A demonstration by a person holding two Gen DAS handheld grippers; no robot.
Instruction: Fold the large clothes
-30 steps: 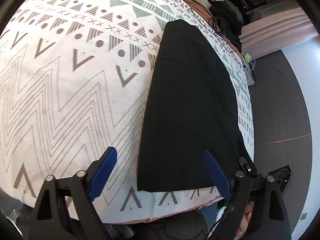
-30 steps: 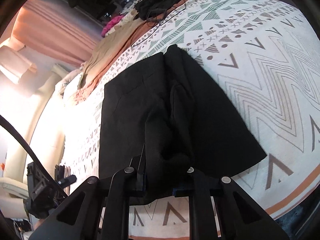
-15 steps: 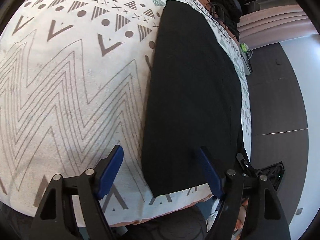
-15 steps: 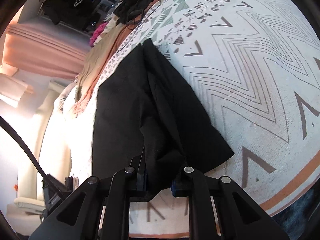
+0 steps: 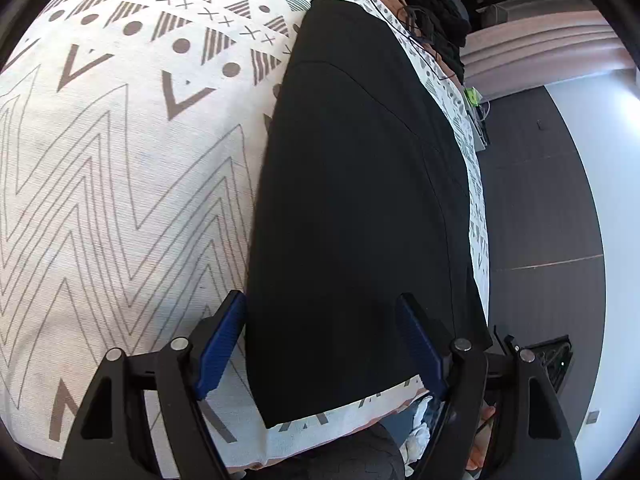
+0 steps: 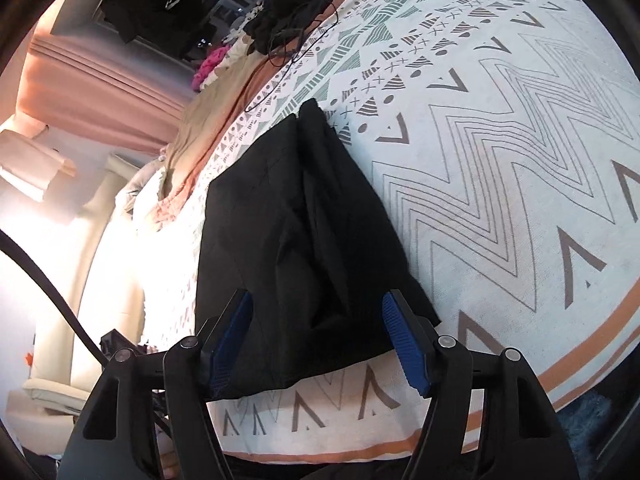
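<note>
A large black fabric garment (image 5: 352, 200) lies spread lengthwise on a bed covered by a white bedspread printed with grey zigzags, chevrons, dots and green-striped triangles (image 5: 120, 184). In the left wrist view the garment is a long, smooth panel that narrows toward the far end, its near hem close to the bed's near edge and its right side running along the bed's right edge. A faint seam crosses the upper part of the cloth.

The left claw (image 5: 320, 344) stands wide, its blue-padded fingers (image 5: 222, 344) apart on either side of the garment's near end; the left pad sits at the cloth's left border and the right pad over the black fabric. Nothing is pinched between them.

In the right wrist view the same black garment (image 6: 288, 240) shows a raised, rumpled ridge running down its middle, with a flatter layer to the left. The right claw (image 6: 316, 340) is also wide, its blue ribbed pads (image 6: 404, 344) straddling the ridge near the hem, holding nothing. An orange stripe borders the bedspread (image 6: 500, 184) at the near edge.

Beyond the far end of the bed lie a heap of dark clothes with a thin black cable (image 6: 296, 20), a bright pink item (image 6: 210, 66) and a tan sheet (image 6: 208, 120). Pink curtains (image 6: 92, 92) hang at the left.
</note>
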